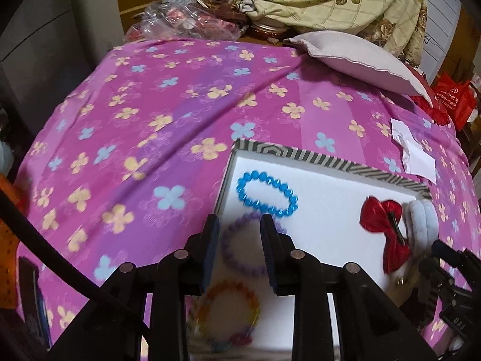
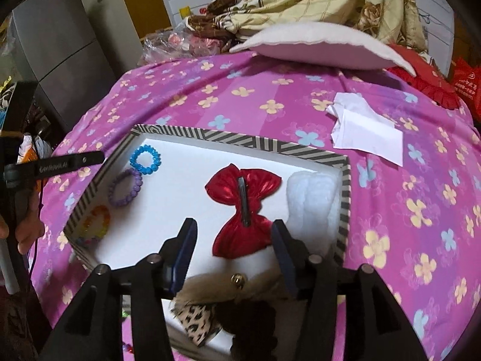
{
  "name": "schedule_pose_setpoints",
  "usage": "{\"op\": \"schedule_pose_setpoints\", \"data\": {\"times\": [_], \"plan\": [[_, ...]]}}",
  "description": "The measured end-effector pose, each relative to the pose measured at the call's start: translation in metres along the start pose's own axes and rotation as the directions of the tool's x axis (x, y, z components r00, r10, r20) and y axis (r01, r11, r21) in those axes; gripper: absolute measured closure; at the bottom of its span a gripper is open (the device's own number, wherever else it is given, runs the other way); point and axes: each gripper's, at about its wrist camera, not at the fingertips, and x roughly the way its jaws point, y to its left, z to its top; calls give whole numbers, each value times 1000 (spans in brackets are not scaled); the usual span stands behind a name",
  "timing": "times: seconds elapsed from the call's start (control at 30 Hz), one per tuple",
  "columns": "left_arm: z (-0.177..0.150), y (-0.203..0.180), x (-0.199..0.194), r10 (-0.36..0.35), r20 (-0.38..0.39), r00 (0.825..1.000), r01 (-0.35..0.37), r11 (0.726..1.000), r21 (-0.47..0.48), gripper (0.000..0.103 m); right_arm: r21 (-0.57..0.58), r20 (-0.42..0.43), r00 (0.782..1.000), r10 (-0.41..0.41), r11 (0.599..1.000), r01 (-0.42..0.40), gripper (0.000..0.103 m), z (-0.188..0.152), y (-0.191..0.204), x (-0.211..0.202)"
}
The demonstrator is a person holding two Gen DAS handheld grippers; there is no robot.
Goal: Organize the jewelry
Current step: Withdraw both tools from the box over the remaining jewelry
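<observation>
Left tongs (image 1: pixel 240 225): released, empty, above the purple bracelet (image 1: pixel 249 246)
Bracelets: blue bracelet (image 2: pixel 145 159) at 10 o'clock in the striped tray (image 2: pixel 240 140), purple below it, multicolour bracelet (image 2: pixel 96 221) at 8
Red bow clip (image 2: pixel 245 210): tray centre
Right tongs (image 2: pixel 234 240): released, empty, astride the bow's lower lobe
Advice: straddle one item only, descend vertically, clench gently

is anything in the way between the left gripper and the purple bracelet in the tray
Nothing visible. The left gripper is open right above the purple bracelet, which lies apart from the blue bracelet on the tray floor.
</observation>
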Motion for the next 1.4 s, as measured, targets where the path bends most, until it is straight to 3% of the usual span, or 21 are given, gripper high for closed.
{"op": "schedule_pose_setpoints", "data": {"times": [0.8, 1.4], "plan": [[-105, 31, -101, 75, 111, 991, -70, 997, -44, 71, -41, 79, 996, 43, 998, -40, 43, -71, 55, -85], [-164, 18, -124, 74, 131, 989, -66, 996, -66, 71, -55, 100, 993, 62, 997, -57, 38, -125, 75, -117]]}}
